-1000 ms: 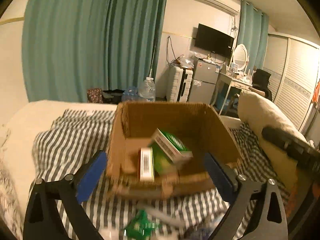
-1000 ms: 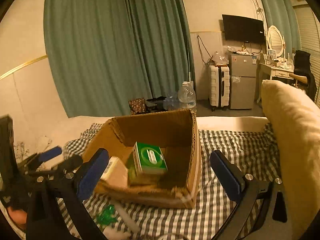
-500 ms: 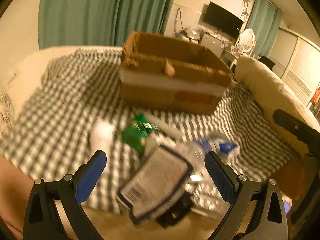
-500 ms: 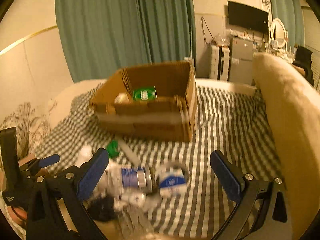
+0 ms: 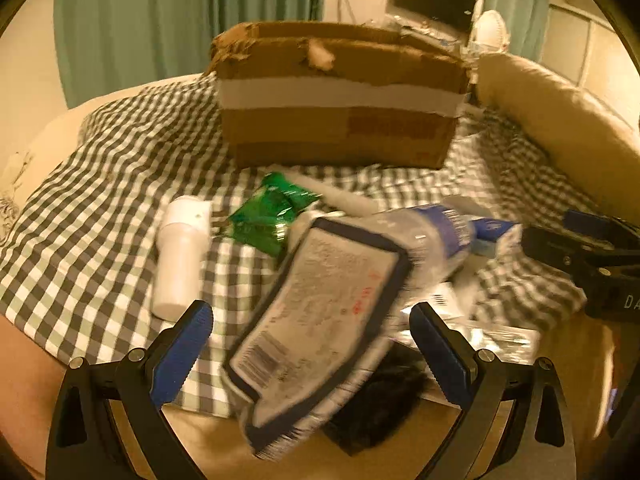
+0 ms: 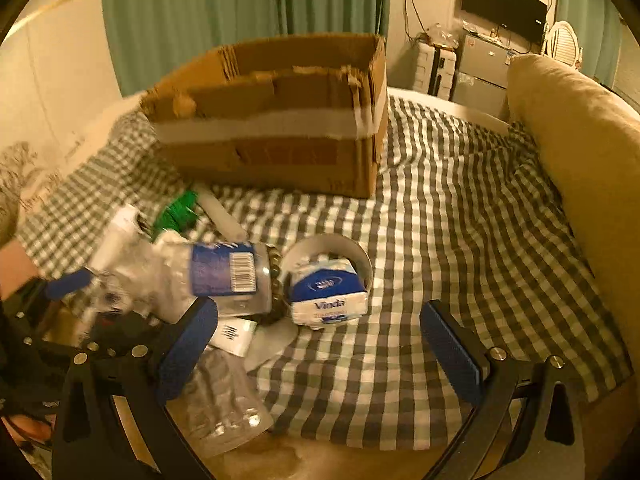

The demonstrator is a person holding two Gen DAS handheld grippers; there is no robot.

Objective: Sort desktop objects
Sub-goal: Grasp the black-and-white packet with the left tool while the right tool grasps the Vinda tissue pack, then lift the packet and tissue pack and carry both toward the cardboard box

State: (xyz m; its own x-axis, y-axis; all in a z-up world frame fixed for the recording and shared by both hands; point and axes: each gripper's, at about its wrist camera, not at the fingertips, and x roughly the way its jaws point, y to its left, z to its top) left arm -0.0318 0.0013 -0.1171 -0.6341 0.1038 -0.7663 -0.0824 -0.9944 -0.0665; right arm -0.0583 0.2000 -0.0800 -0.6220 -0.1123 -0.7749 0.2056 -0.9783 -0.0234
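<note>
- Left claw (image 5: 310, 344): spread wide, blue pads apart, holding nothing; a flat packet sits in the gap between them.
- Right claw (image 6: 320, 340): spread wide, holding nothing; checked cloth (image 6: 460, 248) shows in the gap.
- Flat packet (image 5: 320, 312): grey-white face, dark blue border, barcode at its near end, red marks near the middle; tilted and blurred, lying over the pile; print unreadable.
- Dark fuzzy thing (image 5: 380, 408): black, under the packet's near right edge; too blurred to identify.
- Clear plastic bag (image 6: 224, 396): crinkled, at the near edge of the cloth beside the right claw's left finger.
- Plastic bottle (image 6: 216, 276): clear, crumpled, lying on its side, blue label with barcode; partly under the packet in the left view.
- Tissue pack (image 6: 328, 296): white and blue, printed "Vinda", just beside the bottle, resting against a white ring (image 6: 348, 248).
- White tube bottle (image 5: 180, 256): lying on the cloth left of the pile, apart from the packet.
- Green wrapper (image 5: 272, 216): shiny, crumpled, between the white tube bottle and the packet; a white stick (image 6: 224, 216) lies beside it.
- Cardboard box (image 5: 340, 108): open top, torn rim, white tape band around it, standing on the cloth behind the pile; its inside is hidden from both views.
- Cushion (image 6: 580, 152): tan, along the right edge of the cloth.
- Far background: green curtains (image 6: 240, 12), wall screen (image 6: 504, 4).
</note>
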